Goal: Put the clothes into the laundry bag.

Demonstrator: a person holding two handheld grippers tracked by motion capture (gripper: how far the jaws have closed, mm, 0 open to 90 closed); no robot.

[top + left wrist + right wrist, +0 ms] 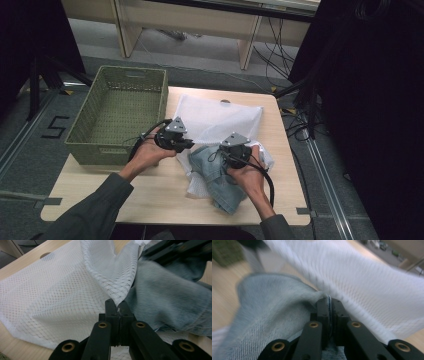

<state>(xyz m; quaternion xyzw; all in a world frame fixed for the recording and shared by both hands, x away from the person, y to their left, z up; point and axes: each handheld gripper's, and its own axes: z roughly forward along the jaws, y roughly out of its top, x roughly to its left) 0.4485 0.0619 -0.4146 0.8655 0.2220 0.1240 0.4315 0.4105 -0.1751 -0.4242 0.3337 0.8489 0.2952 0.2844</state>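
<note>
1. A mesh bag (220, 120) lies flat on the table (150, 195), spread from the far edge toward the middle, nearer the right edge than the left.
2. Jeans (220, 180) lie bunched at the bag's near end, partly under the mesh, near the table's near right corner.
3. The left gripper (186, 144) sits over the middle of the table, just beside the bag's near left edge. In the left gripper view its jaws are closed tight on a fold of the mesh (117, 277), which rises from the tips.
4. The right gripper (231, 156) rests over the jeans, close to the left one. In the right gripper view its jaws are closed on an edge of denim (274, 315), with the mesh (367, 285) draped just beside them.
5. A green basket (90, 135) stands at the table's far left corner, apart from the bag.
</note>
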